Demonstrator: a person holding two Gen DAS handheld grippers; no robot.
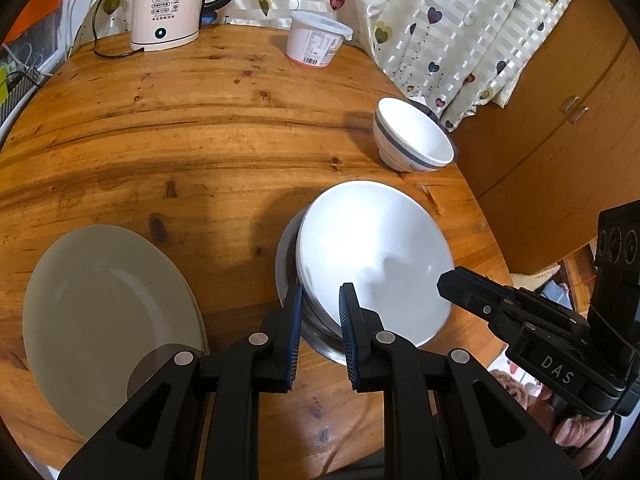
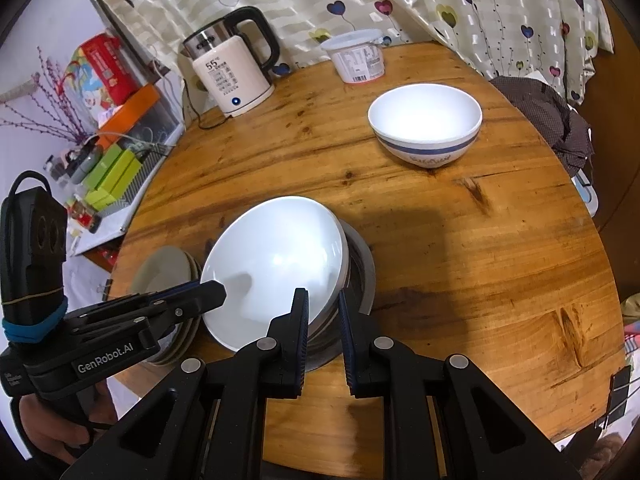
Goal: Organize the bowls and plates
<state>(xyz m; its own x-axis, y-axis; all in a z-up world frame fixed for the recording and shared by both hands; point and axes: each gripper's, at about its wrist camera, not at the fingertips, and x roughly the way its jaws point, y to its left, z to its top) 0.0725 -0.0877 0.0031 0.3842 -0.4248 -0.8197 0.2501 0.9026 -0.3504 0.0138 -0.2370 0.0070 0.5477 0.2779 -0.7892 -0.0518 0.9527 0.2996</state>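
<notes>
Here, left gripper (image 1: 320,300) and right gripper (image 2: 323,306) grasping white plate (image 1: 372,248) rim (opposite edges)

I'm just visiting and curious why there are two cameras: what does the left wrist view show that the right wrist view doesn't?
Only the left view shows a wooden cabinet.

Only the right view shows a cluttered side shelf and dark checked cloth.

Both show the left gripper and right gripper, each clamped on the white bowl, the metal bowl beneath it, grey plates, striped bowl, kettle and tub.
</notes>
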